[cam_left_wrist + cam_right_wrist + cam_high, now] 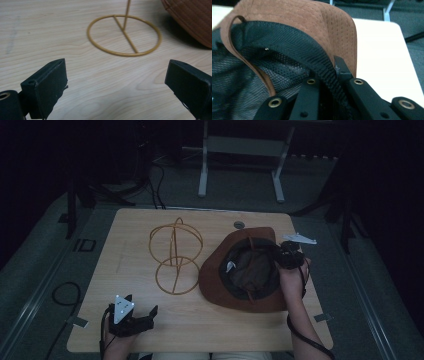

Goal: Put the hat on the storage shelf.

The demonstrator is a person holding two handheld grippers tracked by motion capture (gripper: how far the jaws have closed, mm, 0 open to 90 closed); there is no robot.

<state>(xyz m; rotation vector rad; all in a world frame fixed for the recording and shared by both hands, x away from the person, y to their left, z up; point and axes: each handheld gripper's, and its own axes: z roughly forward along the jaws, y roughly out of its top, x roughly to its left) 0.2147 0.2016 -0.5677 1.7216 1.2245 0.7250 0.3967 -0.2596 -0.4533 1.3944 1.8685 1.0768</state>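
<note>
While our right gripper (286, 254) clamps the rim of the brown suede wide-brimmed hat (220, 277), pinching the black sweatband and the brim together, we judge the work to be at its start: the hat is gripped but not yet lifted clear of the pale wooden table (125, 227), and nothing sits on the gold wire hat stand (175, 255) so far. What is left, as we read it, is to raise the hat, turn it over and settle the crown on the stand's upper hoops.

Our left gripper (135, 317) rests low on the table with its jaws spread wide and nothing between them. Ahead of it, past the open jaws, lies the stand's round base ring (123, 35) with its crossbar, and the upright rod rises from that bar. Beyond and to the side of that ring we see an edge of the hat (192, 20).

The hat lies crown down, so its opening faces up toward us and the black mesh lining (249, 72) shows. Its long axis seems to run away from our right gripper toward the stand, slanting across the table. The brim beside the right gripper's jaws curls upward, and a thin brown cord (249, 62) loops across the lining just ahead of them.
</note>
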